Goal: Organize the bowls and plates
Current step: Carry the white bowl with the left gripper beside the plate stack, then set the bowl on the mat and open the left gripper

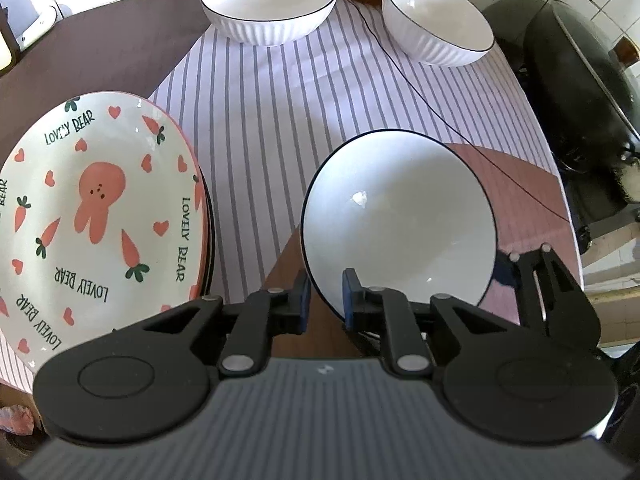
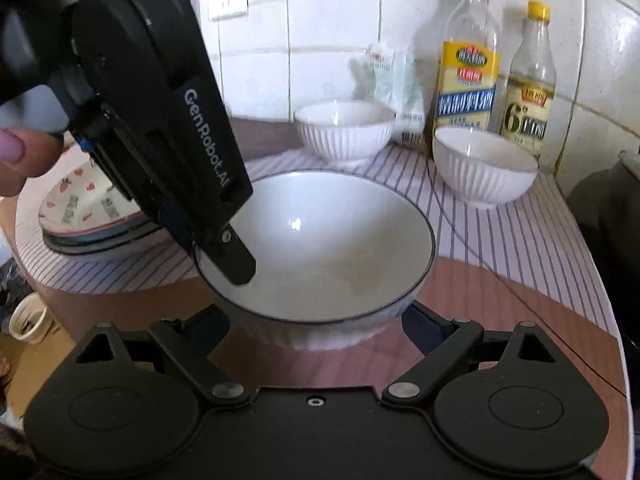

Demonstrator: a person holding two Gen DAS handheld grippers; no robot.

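Progress: I am finding the plates done. A stack of plates (image 1: 100, 208), with a rabbit-and-carrot plate on top, is sitting at the left edge of the striped cloth (image 1: 272, 120). The bowls are not yet gathered. Two ribbed bowls (image 1: 270, 0) (image 1: 438, 28) are standing apart from each other along the far edge of the surface (image 1: 120, 52), just in front of the bottles (image 2: 468, 76).

The large bowl (image 1: 400, 220) is the item in hand, sitting over the near edge of the cloth to the right of the plates. My left tongs (image 1: 326, 300) are pointing steeply down and clamping its near-left rim, one pad inside and one outside. My right tongs (image 2: 316, 324) are standing wide, with the bowl's lower wall between the pads. I cannot tell whether they are pressing on it, or whether the bowl's foot is resting on the surface.

I am judging what is left: setting this bowl down and bringing the three bowls together, probably nested.

Clearance:
- The middle of the cloth is lying free between the large bowl and the two ribbed bowls.
- A thin black cord (image 1: 440, 116) is running across the cloth from the far edge to the right edge, passing close to the large bowl's right side, and I am flagging it as a snag risk.
- A dark pot (image 1: 580, 92) is crowding the right edge.
- The plate stack is limiting room on the left.
- The bottles are closing off the far edge behind the ribbed bowls.
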